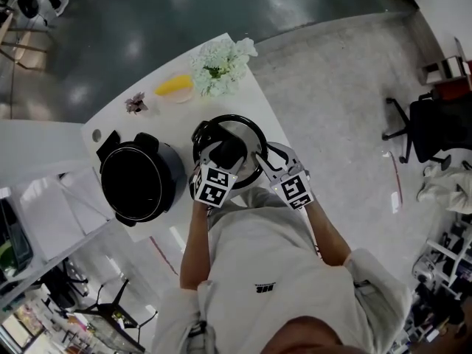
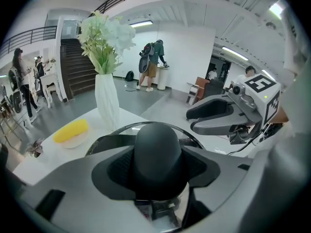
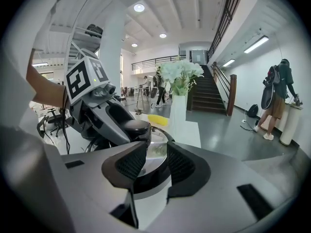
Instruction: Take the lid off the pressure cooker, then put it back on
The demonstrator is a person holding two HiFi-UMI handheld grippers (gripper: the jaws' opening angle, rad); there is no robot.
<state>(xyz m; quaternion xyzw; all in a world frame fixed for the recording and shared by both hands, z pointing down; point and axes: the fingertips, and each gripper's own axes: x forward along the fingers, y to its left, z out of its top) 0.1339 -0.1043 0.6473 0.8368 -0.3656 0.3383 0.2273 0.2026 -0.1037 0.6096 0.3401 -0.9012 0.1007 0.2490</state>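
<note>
Fingers [image 2: 114,171] of the left gripper [image 1: 223,161] are clamped on the black knob [image 2: 156,147] of the lid [image 1: 247,133], one pad on each side, a square hold.

Now across the white desk [image 1: 252,102] from the left. The pressure cooker [image 1: 140,183] stands open, dark inside, with nothing on top of it. Just beside it on the right is the lid, shiny steel with a black rim, over the desk's near edge. Whether it rests on the desk or hangs just above it, no view settles.

Further right, the right gripper [image 3: 153,166] sits at the lid's right rim. Its fingers [image 3: 182,164] are narrowly apart with the rim in the gap, and whether the pads actually bite is not clear.

At the back of the desk there is a small dish with something yellow [image 1: 175,87], then a white vase of pale flowers [image 1: 221,65].
</note>
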